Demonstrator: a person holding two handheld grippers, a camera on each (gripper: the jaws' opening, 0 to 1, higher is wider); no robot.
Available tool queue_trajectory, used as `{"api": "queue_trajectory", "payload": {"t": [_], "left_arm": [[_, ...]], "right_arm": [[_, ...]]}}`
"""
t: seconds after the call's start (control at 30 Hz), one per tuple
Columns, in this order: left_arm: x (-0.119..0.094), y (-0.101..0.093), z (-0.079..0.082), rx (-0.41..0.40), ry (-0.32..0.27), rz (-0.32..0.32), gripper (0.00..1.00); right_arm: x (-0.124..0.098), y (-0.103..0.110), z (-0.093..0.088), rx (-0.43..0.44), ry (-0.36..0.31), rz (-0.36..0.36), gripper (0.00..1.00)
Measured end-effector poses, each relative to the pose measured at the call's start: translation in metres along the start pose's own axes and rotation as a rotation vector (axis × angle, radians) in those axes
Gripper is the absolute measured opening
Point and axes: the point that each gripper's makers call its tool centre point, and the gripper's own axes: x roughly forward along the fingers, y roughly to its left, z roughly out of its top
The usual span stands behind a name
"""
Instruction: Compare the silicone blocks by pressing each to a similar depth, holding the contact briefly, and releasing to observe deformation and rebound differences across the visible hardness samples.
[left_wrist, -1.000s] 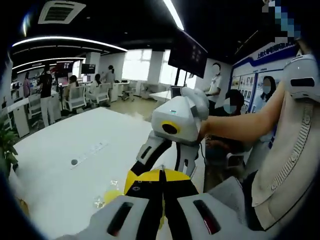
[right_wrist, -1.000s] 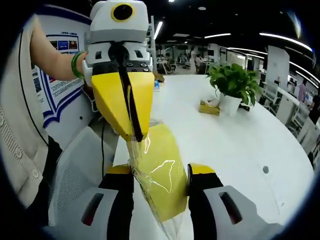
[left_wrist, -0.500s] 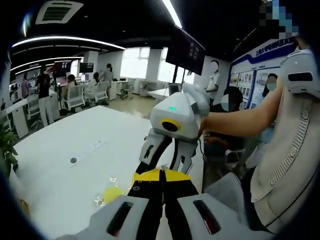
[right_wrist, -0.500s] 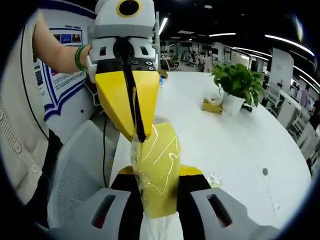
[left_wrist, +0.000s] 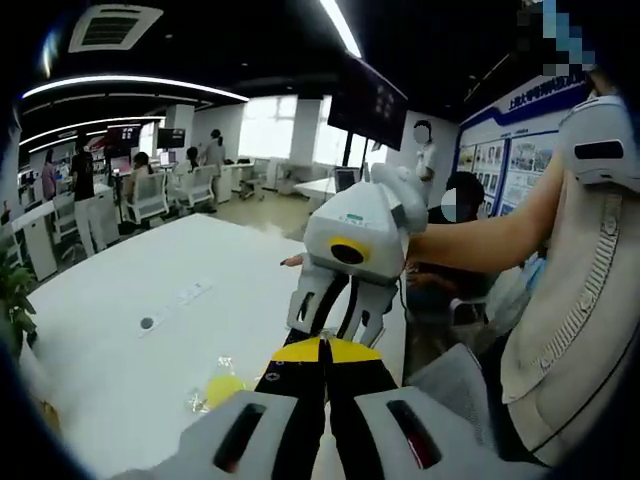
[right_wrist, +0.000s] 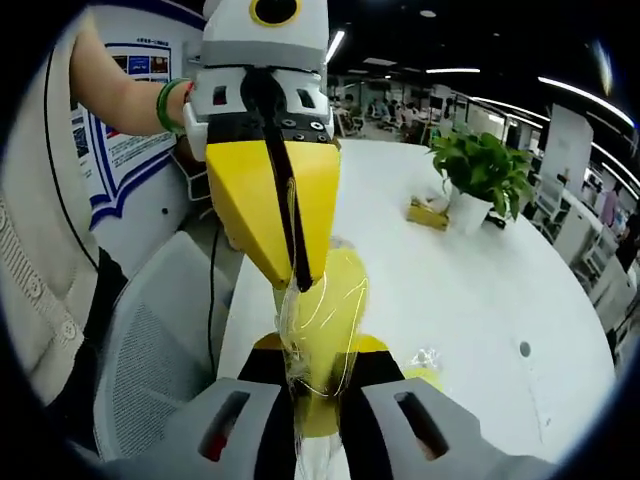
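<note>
Over a glossy white table, in the left gripper view, the left gripper has its yellow-tipped black jaws pressed together, no gap visible between them. Left of them on the table lies a second yellow block in crinkly clear wrap, well apart from both grippers. Just above the jaw tips hangs the right gripper, white glossy shell with a yellow ring, held by a bare forearm coming from the right.

In the right gripper view, the right gripper has its jaws narrow, squeezing a soft yellow silicone block wrapped in shiny clear plastic; the block bulges rounded above the jaws. From above, the left gripper, a smooth yellow wedge with a black seam, comes down with its closed tip pinching the wrap at the block's top. Right of it, a leafy green plant in a white pot stands on the table, a small yellow box beside it.
</note>
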Motion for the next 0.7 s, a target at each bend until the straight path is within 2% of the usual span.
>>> {"api": "queue_trajectory", "payload": {"t": [0.7], "left_arm": [[-0.0017,-0.0028,-0.0015,0.003,0.004,-0.002,0.0]], "right_arm": [[0.0002,0.0052,-0.0001,0.01,0.014,0.013,0.04]]}}
